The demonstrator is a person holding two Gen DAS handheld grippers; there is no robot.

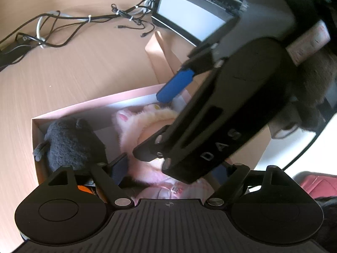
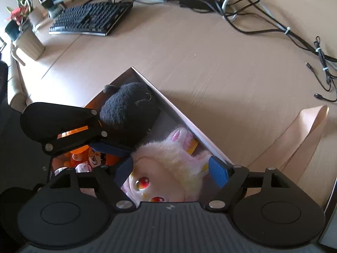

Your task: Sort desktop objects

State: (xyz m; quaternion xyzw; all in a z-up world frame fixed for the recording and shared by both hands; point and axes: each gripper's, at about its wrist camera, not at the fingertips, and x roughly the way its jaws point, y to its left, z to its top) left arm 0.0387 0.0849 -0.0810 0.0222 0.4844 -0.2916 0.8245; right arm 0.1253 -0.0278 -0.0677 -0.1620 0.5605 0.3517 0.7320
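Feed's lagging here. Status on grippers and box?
Both grippers open over box. Pink plush between right jaws, ungripped. Black plush, orange doll inside too.

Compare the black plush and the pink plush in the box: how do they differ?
The black plush is dark and plain, with no face showing; the pink plush is pale and fluffy, with red eyes and pink-lined ears. The black plush lies toward the box's far corner; the pink plush lies nearer, between the right gripper's open fingers. Both are soft toys inside the same box.

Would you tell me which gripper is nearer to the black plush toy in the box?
Left. The left gripper sits right beside the black plush toy; the right gripper is open over the pink plush next to it.
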